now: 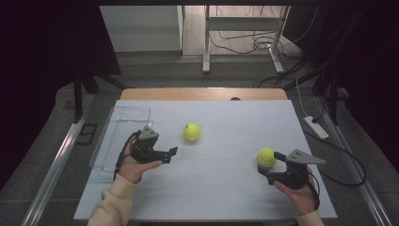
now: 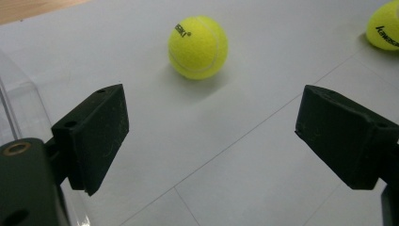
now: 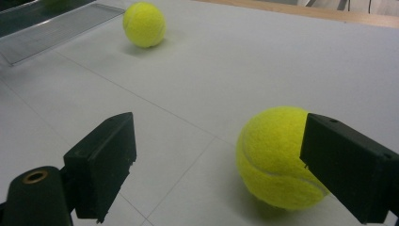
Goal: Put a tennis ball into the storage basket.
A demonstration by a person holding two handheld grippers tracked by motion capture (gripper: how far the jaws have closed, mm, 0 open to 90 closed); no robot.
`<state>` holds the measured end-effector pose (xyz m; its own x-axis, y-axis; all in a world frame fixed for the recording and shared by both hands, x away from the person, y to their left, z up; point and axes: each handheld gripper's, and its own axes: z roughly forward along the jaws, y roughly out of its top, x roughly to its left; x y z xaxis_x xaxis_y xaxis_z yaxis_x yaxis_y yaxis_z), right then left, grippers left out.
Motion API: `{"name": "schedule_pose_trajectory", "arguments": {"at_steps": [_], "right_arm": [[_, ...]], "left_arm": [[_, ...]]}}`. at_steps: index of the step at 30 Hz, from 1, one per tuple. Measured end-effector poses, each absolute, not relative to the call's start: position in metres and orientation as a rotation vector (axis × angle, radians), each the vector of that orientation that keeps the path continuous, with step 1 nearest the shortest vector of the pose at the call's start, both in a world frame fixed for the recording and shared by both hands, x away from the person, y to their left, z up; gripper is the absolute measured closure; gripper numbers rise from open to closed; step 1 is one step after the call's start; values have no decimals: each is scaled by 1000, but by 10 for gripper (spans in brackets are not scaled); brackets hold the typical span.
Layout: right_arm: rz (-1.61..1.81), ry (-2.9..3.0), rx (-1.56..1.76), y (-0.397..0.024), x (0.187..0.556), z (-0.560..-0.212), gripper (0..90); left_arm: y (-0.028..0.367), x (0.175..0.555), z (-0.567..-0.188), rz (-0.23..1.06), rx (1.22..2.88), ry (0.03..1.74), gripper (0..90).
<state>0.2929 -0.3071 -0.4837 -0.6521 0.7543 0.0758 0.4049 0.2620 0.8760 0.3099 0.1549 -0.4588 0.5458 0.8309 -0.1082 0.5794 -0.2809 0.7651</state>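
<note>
Right claw (image 1: 268, 165) is held open, jaws spread, one jaw just beside the near tennis ball (image 1: 266, 157) on the counter (image 1: 226, 197); contact can't be told. Left claw (image 1: 173, 153) is also held open, nothing between the jaws, pointed toward the far tennis ball (image 1: 192, 132) at mid-counter. A clear tray (image 1: 123, 115) is seen at the left edge.

pale grey tabletop (image 1: 221, 188) with a wood strip at the far edge, grey floor (image 1: 155, 70) round it, black curtains (image 1: 42, 47) both sides, cables (image 1: 244, 42) past a metal frame (image 1: 206, 37)
</note>
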Motion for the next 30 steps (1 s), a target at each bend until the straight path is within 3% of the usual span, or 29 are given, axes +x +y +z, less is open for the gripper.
{"name": "schedule_pose_trajectory", "arguments": {"at_steps": [30], "right_arm": [[1337,2184,1053,-307,292,-484,108]], "left_arm": [[135,332,-445,436,2027,1101,112]]}}
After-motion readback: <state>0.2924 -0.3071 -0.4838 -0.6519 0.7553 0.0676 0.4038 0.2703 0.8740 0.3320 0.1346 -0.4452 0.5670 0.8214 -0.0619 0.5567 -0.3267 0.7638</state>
